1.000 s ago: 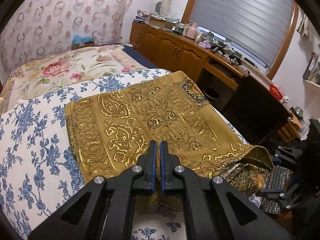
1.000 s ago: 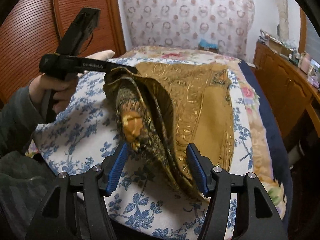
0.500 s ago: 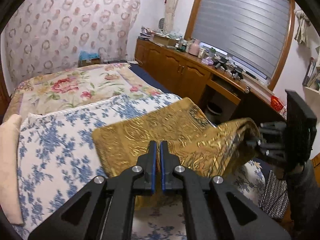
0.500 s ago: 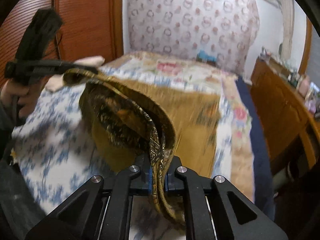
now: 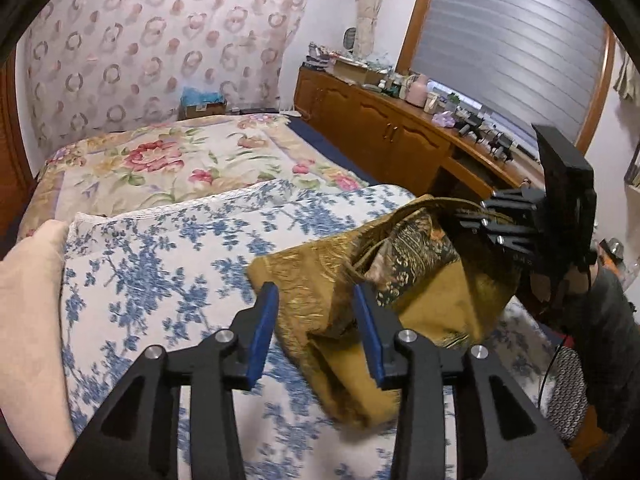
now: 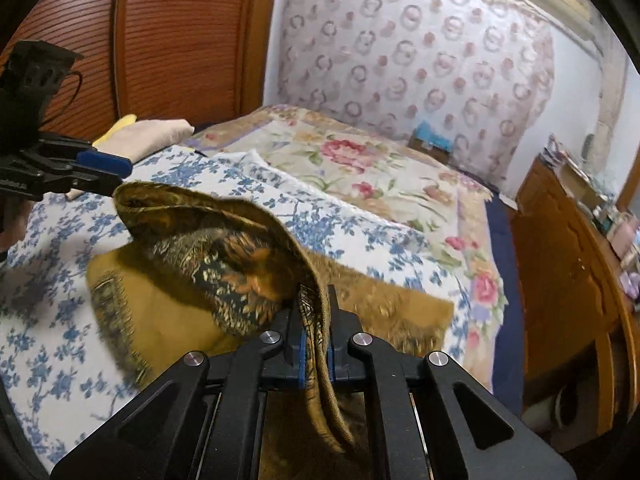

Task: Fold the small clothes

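A wide bed [image 5: 208, 160] fills both views, covered with a rose-patterned quilt and, nearer, a white sheet printed with blue flowers [image 5: 152, 272]. On that sheet lies the task's thing, a mustard-gold brocade cloth with a dark, gold-woven border [image 6: 224, 264]; one part rests flat while its near edge is lifted in a loose, sagging arc between the two tools. The black right gripper with blue pads [image 6: 314, 344] is clamped tight on that border, a strip of fabric running down through its closed fingers. The black left gripper [image 5: 314, 332] has its jaws opening at this moment: in its own view the cloth lies in the gap but the pads do not appear to press it, and from the right wrist view its tip sits just beside the raised corner. By my reading, the fold is under way but unfinished: the lifted half is not yet laid down, squared or smoothed.
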